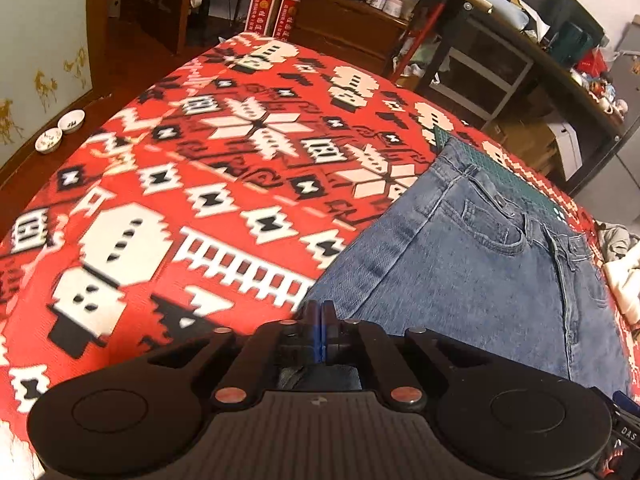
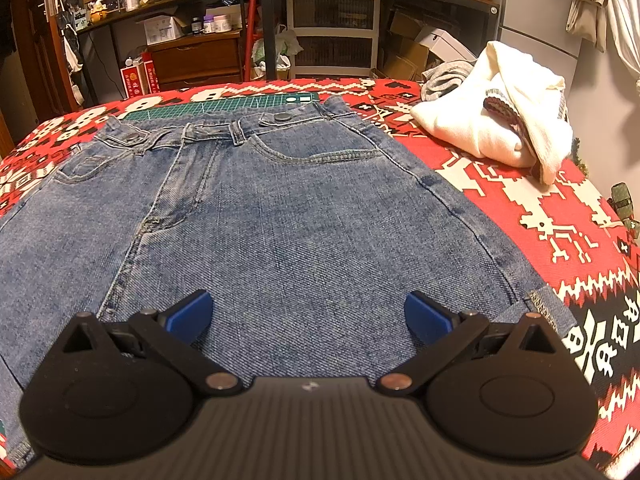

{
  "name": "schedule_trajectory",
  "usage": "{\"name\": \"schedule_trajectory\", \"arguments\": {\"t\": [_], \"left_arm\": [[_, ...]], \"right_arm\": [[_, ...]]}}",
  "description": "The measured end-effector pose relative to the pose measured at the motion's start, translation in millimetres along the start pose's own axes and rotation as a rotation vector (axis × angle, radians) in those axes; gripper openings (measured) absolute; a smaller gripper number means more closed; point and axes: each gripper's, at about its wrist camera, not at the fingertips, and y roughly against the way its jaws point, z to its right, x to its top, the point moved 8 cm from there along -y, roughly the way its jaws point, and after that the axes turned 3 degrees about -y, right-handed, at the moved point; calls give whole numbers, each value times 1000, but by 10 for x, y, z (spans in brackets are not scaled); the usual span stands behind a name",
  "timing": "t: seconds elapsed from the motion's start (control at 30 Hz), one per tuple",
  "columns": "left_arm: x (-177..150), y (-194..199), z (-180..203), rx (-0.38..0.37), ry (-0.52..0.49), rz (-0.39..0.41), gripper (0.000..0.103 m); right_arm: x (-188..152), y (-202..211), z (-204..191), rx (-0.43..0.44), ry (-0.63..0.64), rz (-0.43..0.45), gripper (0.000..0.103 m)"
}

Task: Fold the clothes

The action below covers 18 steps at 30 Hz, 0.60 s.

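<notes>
While your left tongs (image 1: 322, 322) sit pressed together at the jeans' (image 2: 280, 220) 9 o'clock edge, whether pinching denim you cannot tell, and your right tongs (image 2: 308, 316) hover spread above them on the bed (image 1: 168, 184), a one-sided lift could skew the fold.

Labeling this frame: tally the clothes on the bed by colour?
Blue: 1, the jeans
Cream: 1, the knit garment
Grey: 1, the crumpled garment behind it
Total: 3
</notes>
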Motion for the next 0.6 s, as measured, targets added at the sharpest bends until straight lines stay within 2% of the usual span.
{"name": "schedule_trajectory", "arguments": {"t": [0.23, 0.4, 0.5, 0.6], "left_arm": [[388, -234, 366, -56, -23, 36, 5], [647, -583, 591, -121, 61, 24, 5], [692, -763, 666, -113, 64, -3, 5], [694, -798, 658, -102, 57, 10, 6]], "right_arm": [[-8, 11, 3, 0, 1, 4, 103], [-11, 11, 3, 1, 3, 6, 103], [-11, 9, 2, 1, 3, 7, 103], [-10, 5, 7, 2, 4, 7, 103]]}}
